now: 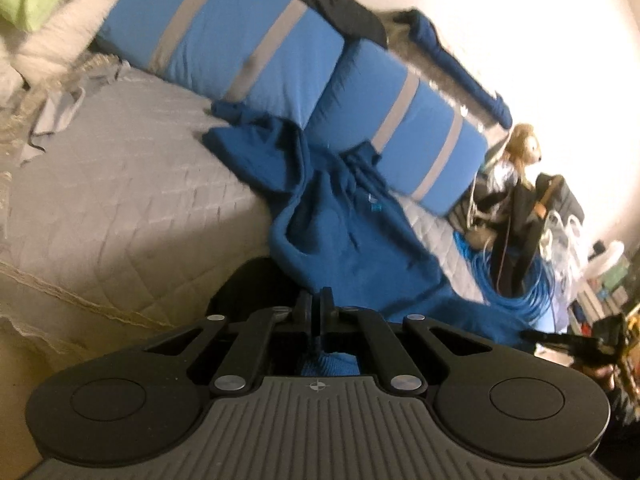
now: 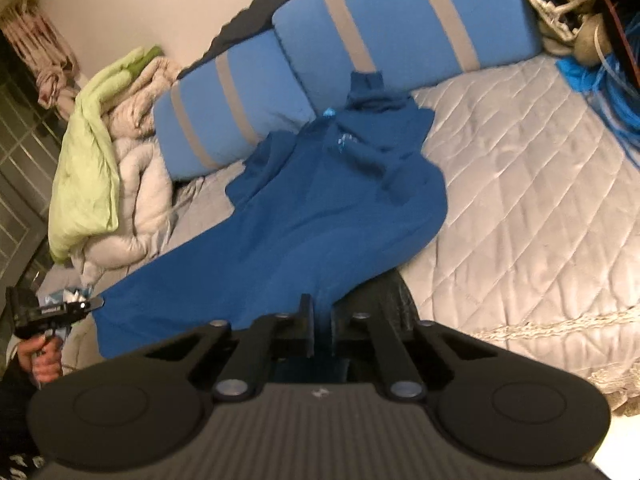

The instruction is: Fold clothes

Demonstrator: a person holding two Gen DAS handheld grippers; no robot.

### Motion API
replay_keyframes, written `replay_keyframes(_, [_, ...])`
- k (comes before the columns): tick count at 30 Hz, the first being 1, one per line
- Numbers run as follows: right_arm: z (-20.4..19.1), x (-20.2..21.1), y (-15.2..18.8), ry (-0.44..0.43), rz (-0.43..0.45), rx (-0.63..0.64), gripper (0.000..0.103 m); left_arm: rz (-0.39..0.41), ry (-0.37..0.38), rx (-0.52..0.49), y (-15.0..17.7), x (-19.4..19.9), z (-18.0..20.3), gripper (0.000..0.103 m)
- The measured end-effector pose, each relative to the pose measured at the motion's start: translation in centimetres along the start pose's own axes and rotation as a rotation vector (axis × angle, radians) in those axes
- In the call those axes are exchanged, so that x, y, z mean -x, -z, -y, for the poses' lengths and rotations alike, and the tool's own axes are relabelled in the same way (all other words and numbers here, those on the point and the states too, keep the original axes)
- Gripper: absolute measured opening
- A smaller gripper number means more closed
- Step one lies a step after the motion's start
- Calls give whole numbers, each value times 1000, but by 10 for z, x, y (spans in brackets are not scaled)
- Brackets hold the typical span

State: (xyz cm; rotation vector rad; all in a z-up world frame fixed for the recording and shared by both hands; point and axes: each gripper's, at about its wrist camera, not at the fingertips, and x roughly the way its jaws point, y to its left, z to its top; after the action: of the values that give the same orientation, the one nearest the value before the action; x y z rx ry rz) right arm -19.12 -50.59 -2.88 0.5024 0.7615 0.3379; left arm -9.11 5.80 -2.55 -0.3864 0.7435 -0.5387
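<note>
We find the left claw (image 1: 318,300) clamped on an edge of the blue garment (image 1: 340,236), lower centre of frame. The right claw (image 2: 320,316) likewise grips its edge. The garment stretches up the grey bedspread (image 2: 520,200) to the striped pillows (image 2: 400,24).

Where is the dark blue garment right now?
The dark blue garment stretches across the grey quilted bed, far end against the striped pillows, near edge pinched by both grippers.
</note>
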Motion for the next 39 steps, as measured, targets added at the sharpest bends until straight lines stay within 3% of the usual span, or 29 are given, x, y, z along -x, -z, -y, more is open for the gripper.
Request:
replay_keyframes(9, [-14, 55, -11, 21, 63, -69, 6, 76, -56, 22, -1, 54, 14, 3])
replay_keyframes(17, [-3, 34, 21, 146, -64, -114, 5, -108, -202, 90, 29, -5, -16, 6])
replay_keyframes(19, [-4, 24, 25, 175, -91, -76, 7, -115, -213, 111, 30, -11, -25, 8])
replay_keyframes(21, [-8, 19, 25, 196, -94, -27, 17, -111, -235, 121, 25, -10, -32, 23])
replay_keyframes(23, [-11, 15, 25, 218, -95, 19, 62, -57, -290, 96, 18, 0, -31, 52])
replay_keyframes(25, [-13, 20, 19, 247, -47, 42, 89, 7, -320, 58, 12, 11, -25, 66])
replay_keyframes(30, [-13, 34, -13, 298, 55, 61, 100, 112, -339, -26, -13, 39, -7, 72])
replay_keyframes(34, [-18, 45, -43, 337, 121, 120, 102, 149, -377, -124, -40, 56, 13, 72])
replay_keyframes(39, [-27, 76, -92, 414, 269, 185, 103, 221, -415, -239, -71, 84, 42, 73])
